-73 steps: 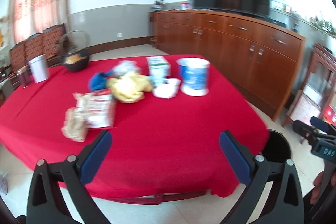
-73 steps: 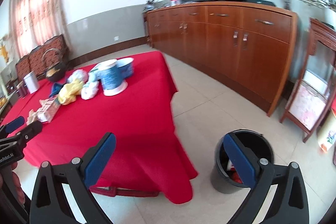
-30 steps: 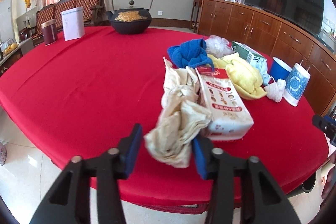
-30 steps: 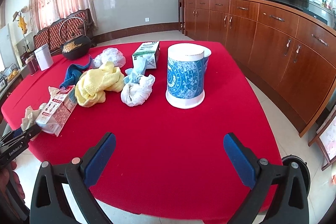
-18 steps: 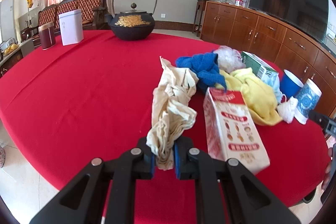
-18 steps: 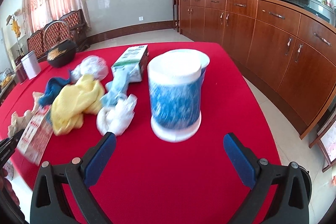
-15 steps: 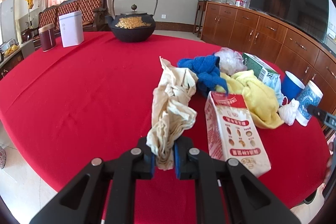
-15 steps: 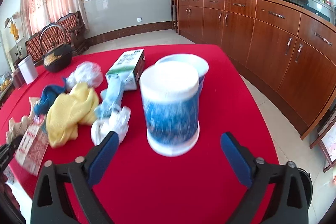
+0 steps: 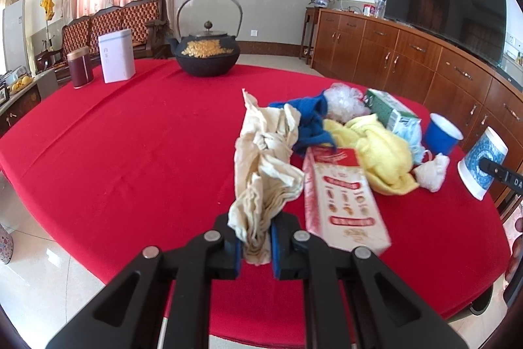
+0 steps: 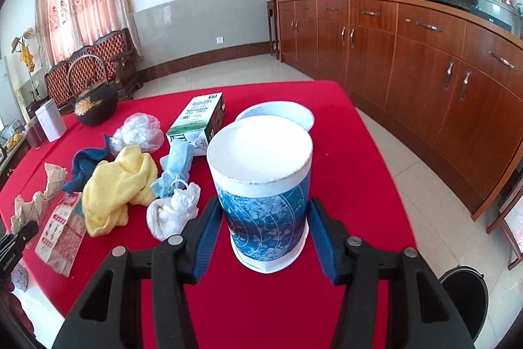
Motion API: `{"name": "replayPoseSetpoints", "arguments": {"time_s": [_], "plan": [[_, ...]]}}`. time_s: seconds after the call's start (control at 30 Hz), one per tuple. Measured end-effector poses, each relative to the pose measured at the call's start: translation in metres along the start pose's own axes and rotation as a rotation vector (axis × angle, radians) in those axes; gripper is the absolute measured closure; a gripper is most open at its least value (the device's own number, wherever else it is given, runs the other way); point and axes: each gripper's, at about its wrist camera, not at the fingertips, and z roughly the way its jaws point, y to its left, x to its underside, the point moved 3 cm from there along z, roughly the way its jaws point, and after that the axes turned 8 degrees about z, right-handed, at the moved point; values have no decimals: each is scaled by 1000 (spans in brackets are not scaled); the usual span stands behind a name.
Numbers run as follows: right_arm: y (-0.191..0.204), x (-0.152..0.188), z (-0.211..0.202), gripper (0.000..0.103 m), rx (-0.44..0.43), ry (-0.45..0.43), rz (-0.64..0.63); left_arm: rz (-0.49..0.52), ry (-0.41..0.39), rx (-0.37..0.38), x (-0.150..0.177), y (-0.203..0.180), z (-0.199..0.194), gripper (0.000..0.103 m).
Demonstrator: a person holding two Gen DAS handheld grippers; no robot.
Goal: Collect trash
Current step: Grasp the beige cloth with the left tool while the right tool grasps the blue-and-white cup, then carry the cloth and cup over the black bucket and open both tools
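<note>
My left gripper [image 9: 255, 238] is shut on the near end of a crumpled cream rag [image 9: 264, 166] that lies on the red tablecloth [image 9: 130, 153]. Beside the rag are a red and white carton [image 9: 343, 202], a yellow cloth [image 9: 379, 153] and a blue cloth [image 9: 310, 120]. In the right wrist view, an upturned blue and white paper cup [image 10: 261, 195] stands between the fingers of my right gripper [image 10: 263, 218]. The jaws are closing on it and both pads meet its sides.
A green carton [image 10: 199, 117], a clear plastic bag [image 10: 137, 130], a face mask [image 10: 176, 159], a white wad [image 10: 173, 211] and a blue cup [image 10: 274, 117] surround the paper cup. A black kettle [image 9: 206, 55] and two tins [image 9: 116, 55] stand far back. A black bin [image 10: 464, 287] is on the floor, right.
The left jaws closed onto the cream rag and stayed there. The right gripper moved in on the paper cup and its wide jaws narrowed around it.
</note>
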Motion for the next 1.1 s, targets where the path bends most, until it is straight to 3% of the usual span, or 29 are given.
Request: {"name": "replayPoseSetpoints", "arguments": {"time_s": [0.47, 1.1], "plan": [[-42, 17, -90, 48, 15, -80, 43, 82, -66, 88, -12, -57, -47, 89], [-150, 43, -174, 48, 173, -135, 151, 240, -105, 321, -13, -186, -79, 89]]}}
